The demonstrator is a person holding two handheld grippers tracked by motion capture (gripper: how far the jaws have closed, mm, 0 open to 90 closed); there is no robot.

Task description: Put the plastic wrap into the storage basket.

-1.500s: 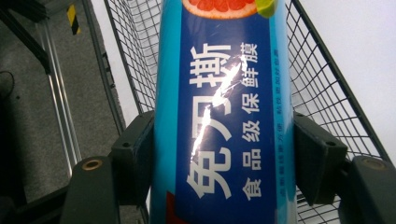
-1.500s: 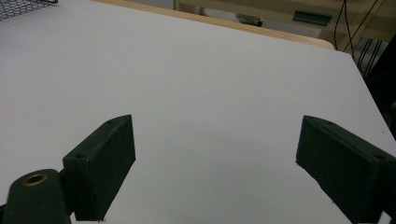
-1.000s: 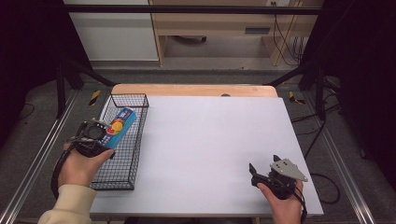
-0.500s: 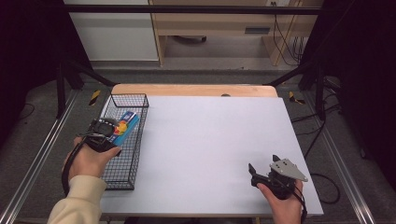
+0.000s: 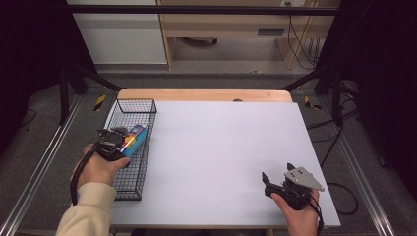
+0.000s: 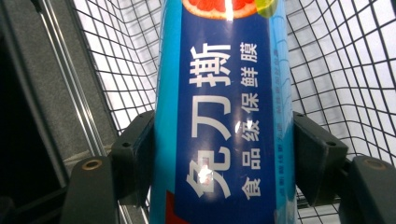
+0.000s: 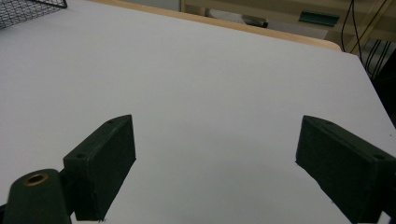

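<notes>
A blue box of cling film (image 5: 134, 139) with white Chinese lettering and a fruit picture lies over the black wire basket (image 5: 129, 183) at the table's left. My left gripper (image 5: 117, 143) is shut on the box; in the left gripper view both jaws press the sides of the blue box (image 6: 224, 121), with the basket mesh (image 6: 336, 70) behind it. My right gripper (image 5: 276, 186) rests open on the white table near its front right corner. In the right gripper view my right gripper (image 7: 215, 154) has wide-apart jaws with nothing between them.
The white tabletop (image 5: 221, 147) has a wooden strip (image 5: 206, 95) along its far edge. A corner of the basket (image 7: 28, 9) shows at the top left of the right gripper view. Metal rails (image 5: 39, 167) run along the floor at the left.
My left gripper has carried the blue box forward along the basket, away from the person. The right gripper has stayed still.
</notes>
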